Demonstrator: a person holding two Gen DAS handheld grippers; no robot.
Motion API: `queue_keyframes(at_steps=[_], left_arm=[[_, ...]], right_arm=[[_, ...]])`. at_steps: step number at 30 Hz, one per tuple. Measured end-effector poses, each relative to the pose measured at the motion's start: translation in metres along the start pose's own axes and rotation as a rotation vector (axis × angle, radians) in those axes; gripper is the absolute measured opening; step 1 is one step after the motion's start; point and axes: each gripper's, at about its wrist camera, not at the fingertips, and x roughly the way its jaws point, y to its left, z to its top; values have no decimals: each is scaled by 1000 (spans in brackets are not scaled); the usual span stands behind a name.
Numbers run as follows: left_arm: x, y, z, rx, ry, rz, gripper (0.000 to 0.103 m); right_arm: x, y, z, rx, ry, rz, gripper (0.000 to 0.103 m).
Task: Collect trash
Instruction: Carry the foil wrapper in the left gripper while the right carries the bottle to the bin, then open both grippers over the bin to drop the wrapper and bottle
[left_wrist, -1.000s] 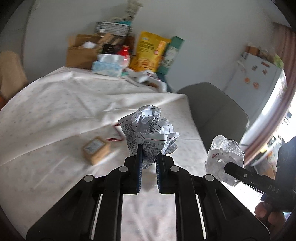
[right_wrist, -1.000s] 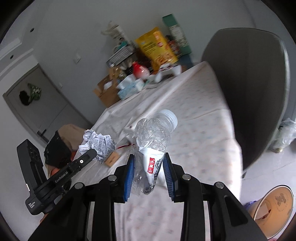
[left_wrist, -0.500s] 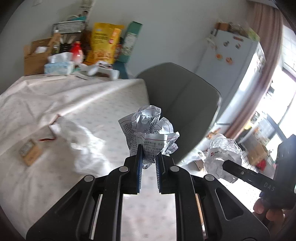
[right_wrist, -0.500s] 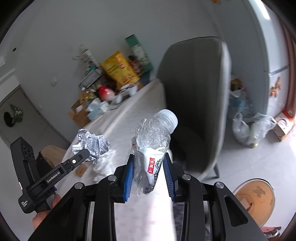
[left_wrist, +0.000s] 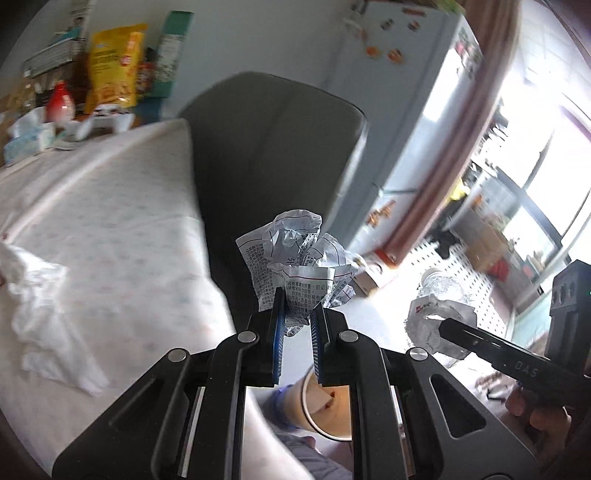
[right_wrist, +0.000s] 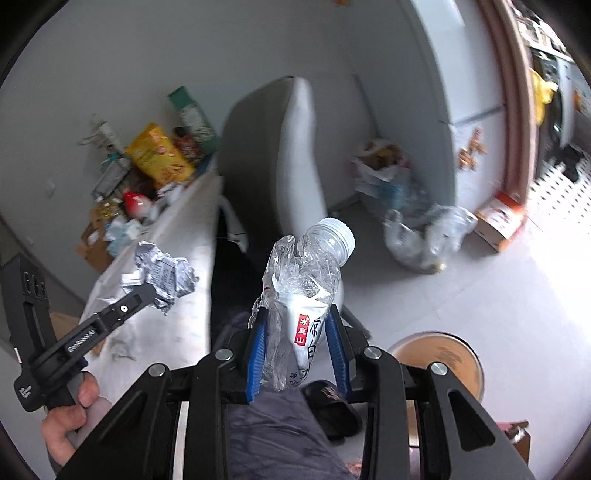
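L→R, left wrist view: table (left_wrist: 110, 229) w/ patterned cloth at left, white tissue wad (left_wrist: 48, 317) lying on it near edge, not picked up yet; looks like trash left to collect, though can't be sure. Clutter at table's far end (yellow bag (left_wrist: 112, 70), red bottle (left_wrist: 59, 99)), prob not trash. Grey chair (left_wrist: 273, 147) mid-frame. Left gripper (left_wrist: 297, 321) clamped tight on crumpled printed paper (left_wrist: 295, 258), held in air off table edge, in front of chair. Below the fingers: round open bin (left_wrist: 325, 406), tan inside, on floor, partly hidden by gripper body. Far right: right gripper (left_wrist: 454, 332) gripping crushed plastic bottle (left_wrist: 439, 306), also airborne.

Right wrist view: paper ball (right_wrist: 162, 273) in left gripper (right_wrist: 140, 295) at left, bottle (right_wrist: 306, 291) w/ cap pinched mid-body between blue pads of right gripper (right_wrist: 295, 332), bin (right_wrist: 447, 354) lower right on floor.

Progress est.: two items grabbed, both in transit, neither over bin opening nor dropped. Left: reach bin, release both, go back for tissue wad.
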Motion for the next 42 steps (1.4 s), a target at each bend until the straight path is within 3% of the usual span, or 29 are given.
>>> queue_keyframes(at_steps=[12,18,20,21,30,37,38,39,42], left_arm=[[57,-70,-28,118,142,-81,13],[78,-84,-43,147,212,-90,13],[81,-89,-45,160,227,-88,13],[82,-88,-46,165,234,-89,13],[102,-108,-56,206,296,-103,13],[116,-133,-71,249,356,-159,14],[118,-137,-73,255,368,-172,18],[119,-140,-75,260,379,-184,34],[116,-144,-74,261,364,-189,65]], right_arm=[[1,-97,-35,89,87,-159,31],[23,-137,-55,166,144,-185,34],[33,-152,-62,203,165,-202,54],[34,-158,-64,214,167,-204,56],[19,-178,-67,240,128,-234,62],[-14,-187,-62,244,54,-268,71],[-17,-188,-61,244,47,-270,71],[-21,-189,-60,246,39,-273,71],[-27,-190,-58,249,21,-283,71]])
